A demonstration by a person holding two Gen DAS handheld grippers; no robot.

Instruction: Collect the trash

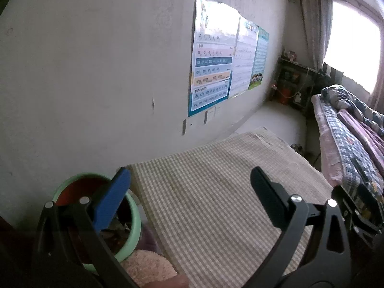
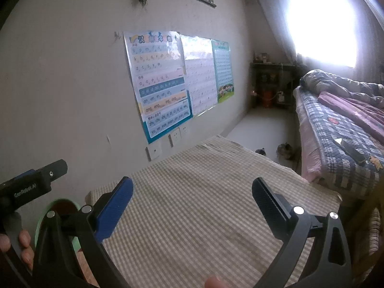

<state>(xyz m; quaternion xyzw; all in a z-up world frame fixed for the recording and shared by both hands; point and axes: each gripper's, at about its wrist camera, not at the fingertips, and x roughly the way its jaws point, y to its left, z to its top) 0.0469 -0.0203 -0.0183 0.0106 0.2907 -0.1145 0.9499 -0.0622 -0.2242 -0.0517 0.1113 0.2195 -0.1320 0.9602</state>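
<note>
My left gripper [image 1: 192,192] is open and empty, held above a table covered with a beige checked cloth [image 1: 216,192]. A green bin with a red lining [image 1: 129,235] stands at the table's left side, under my left finger; it holds dark scraps. My right gripper [image 2: 192,201] is open and empty above the same cloth [image 2: 192,216]. The green bin [image 2: 42,218] shows at the lower left of the right wrist view, partly hidden by the left gripper body [image 2: 28,187]. No loose trash shows on the cloth.
A white wall with learning posters [image 1: 213,55] runs along the left. A bed with a patchwork quilt [image 2: 336,129] stands on the right. A shelf [image 2: 271,84] stands at the far wall below a bright window. A pink fluffy thing [image 1: 148,266] lies beside the bin.
</note>
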